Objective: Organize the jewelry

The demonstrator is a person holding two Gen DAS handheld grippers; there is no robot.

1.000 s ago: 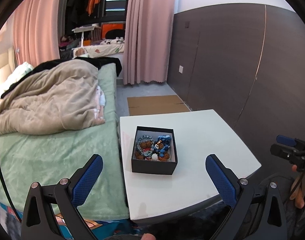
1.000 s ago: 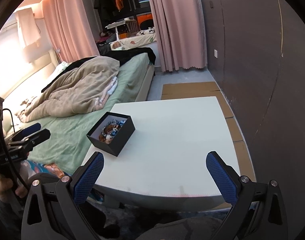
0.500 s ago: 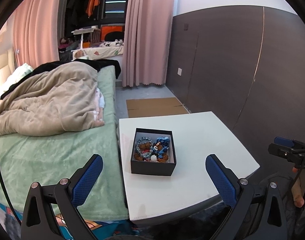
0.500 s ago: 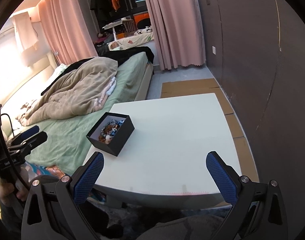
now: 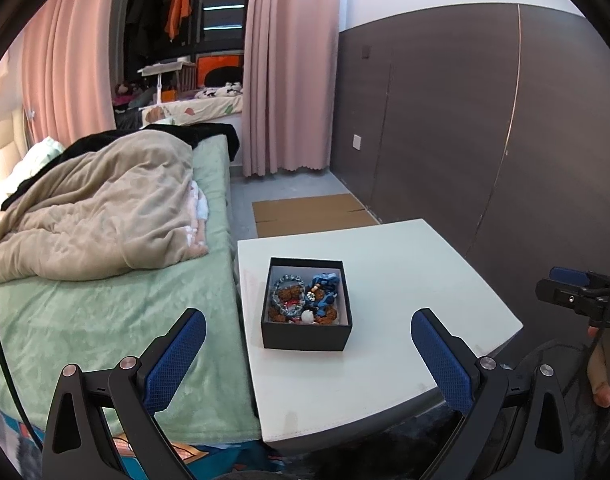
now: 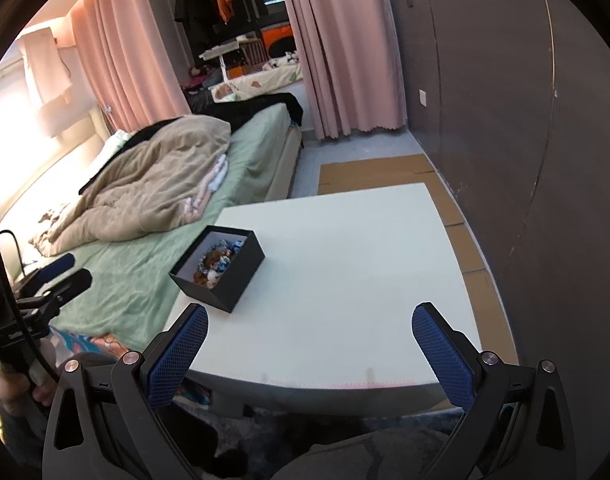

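Both grippers hung short of the table's near edge with their jaws spread wide and nothing between them. From my seat I had the left gripper lined up almost straight on the black box, which stood on the left part of the white table, near the bed. My right gripper faced the bare middle of the table, with the box off to its left and a little farther in.

All the jewelry I could see lay inside that box in one heap: a clear beaded bracelet, some brown beads, a blue tangle and a small white piece, touching and partly overlapping. No piece showed on the tabletop around it.

I judged the scene could fit two stages. Either the pieces were gathered in the box as the tidy end state, or they sat jumbled there waiting to be sorted out onto the table. The pictures did not settle which, so I would not call the step.

Any reach into the box would have called for a careful descent between its walls and a pinch on one strand alone, since the tangled pieces looked likely to drag each other up.
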